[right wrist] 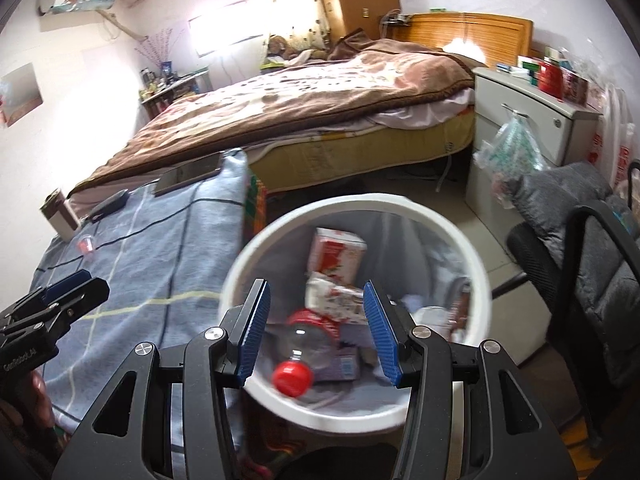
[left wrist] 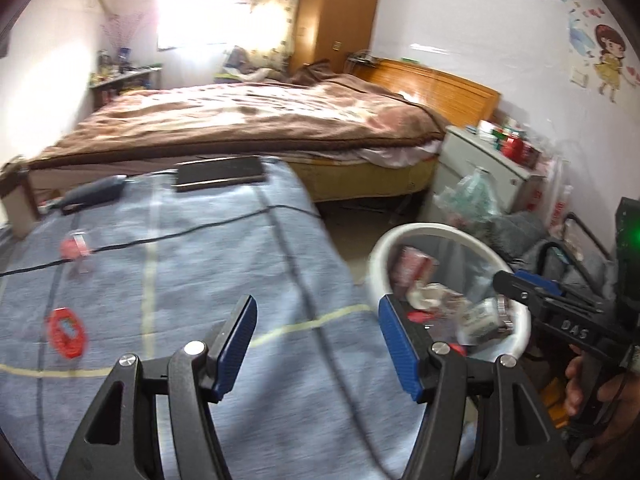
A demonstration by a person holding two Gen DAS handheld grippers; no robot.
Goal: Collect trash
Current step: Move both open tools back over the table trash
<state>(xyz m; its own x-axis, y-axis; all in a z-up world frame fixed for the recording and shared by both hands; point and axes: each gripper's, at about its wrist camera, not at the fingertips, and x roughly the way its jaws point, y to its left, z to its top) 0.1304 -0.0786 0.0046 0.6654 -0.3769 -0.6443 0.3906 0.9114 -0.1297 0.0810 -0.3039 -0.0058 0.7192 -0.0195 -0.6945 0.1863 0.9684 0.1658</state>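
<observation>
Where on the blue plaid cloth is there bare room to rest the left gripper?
The blue plaid cloth is bare between the yellow stripe and the black cable. The left edge is crowded by a red ring-shaped wrapper and a small clear cup; the black phone takes the far end.

A bed (right wrist: 320,96) with a brown blanket (left wrist: 240,120) fills the room's middle. A grey nightstand (right wrist: 516,120) stands beside its wooden headboard (right wrist: 472,32). A phone (left wrist: 220,174) lies on the blue checked cloth (left wrist: 180,280).
</observation>
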